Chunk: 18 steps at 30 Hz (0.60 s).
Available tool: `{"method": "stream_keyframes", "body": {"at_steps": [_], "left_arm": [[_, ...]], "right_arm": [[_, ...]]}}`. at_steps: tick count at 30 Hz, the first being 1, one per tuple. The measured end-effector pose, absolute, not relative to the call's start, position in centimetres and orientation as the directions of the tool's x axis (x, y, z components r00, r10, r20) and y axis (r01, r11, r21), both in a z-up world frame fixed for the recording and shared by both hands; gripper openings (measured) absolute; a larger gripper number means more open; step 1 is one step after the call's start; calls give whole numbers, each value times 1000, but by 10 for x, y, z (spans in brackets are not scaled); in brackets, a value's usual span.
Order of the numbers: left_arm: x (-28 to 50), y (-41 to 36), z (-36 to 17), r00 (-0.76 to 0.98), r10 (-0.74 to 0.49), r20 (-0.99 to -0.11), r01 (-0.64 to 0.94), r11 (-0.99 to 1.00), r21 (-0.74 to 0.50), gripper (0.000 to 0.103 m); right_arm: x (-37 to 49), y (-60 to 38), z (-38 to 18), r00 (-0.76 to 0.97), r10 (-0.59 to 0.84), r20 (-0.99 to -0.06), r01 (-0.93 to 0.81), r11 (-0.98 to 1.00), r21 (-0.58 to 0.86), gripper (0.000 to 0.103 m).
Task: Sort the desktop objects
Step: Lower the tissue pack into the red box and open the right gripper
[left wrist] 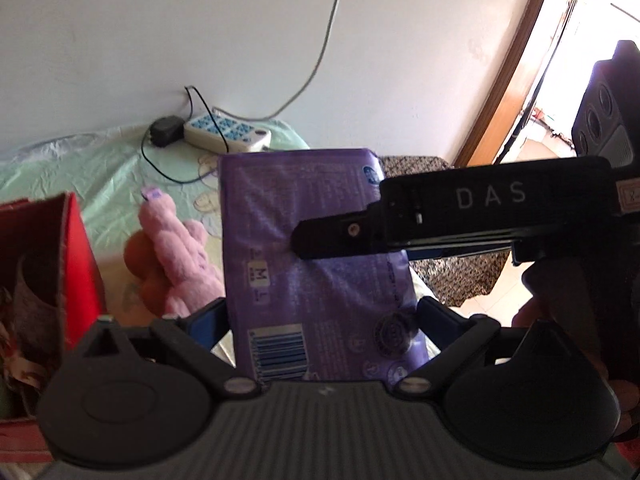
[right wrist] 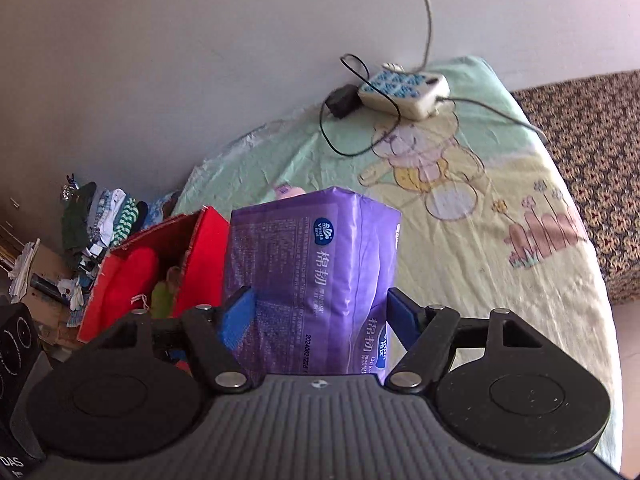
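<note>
Care matters most now: the soft purple plastic tissue pack (right wrist: pixel 312 280) is best kept upright and squeezed only lightly, I judge, then guided toward the open red cardboard box (right wrist: pixel 160 264) without brushing the pink plush toy (left wrist: pixel 176 256) lying on the pale green cartoon-print bed sheet (right wrist: pixel 480 208). The right hand-held gripper (right wrist: pixel 320 312) points forward over the bed with its blue pads closed against both sides of the pack, which is held up above the sheet beside the box. The left hand-held gripper (left wrist: pixel 320 320) also brackets the pack from its own side, blue pads at its edges, though whether it truly presses I cannot tell.
</note>
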State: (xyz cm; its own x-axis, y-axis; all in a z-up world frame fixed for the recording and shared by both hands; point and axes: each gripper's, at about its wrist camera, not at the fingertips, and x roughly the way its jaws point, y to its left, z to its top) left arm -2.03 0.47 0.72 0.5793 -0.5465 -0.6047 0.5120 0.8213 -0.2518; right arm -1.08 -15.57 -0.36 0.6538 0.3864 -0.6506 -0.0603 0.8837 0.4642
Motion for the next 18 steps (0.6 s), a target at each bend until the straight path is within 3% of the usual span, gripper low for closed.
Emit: {"method": "stream_keyframes", "body": {"at_steps": [5,8,18], "left_arm": [[-23,51,42,683,-506,-526,469,857,-215,98],[-15,85,36,700,-465,-542,420,882,-215,98],[10,196,16,736,-324,-594,248,946,-209,98]], "right_arm": [[-3,-104,35,707,426,-564,-163,875,457,74],[10,-64,48,702,474,-532,-235,859,455,74],[65,62,19,589,548,-594,-362,836,413,73]]}}
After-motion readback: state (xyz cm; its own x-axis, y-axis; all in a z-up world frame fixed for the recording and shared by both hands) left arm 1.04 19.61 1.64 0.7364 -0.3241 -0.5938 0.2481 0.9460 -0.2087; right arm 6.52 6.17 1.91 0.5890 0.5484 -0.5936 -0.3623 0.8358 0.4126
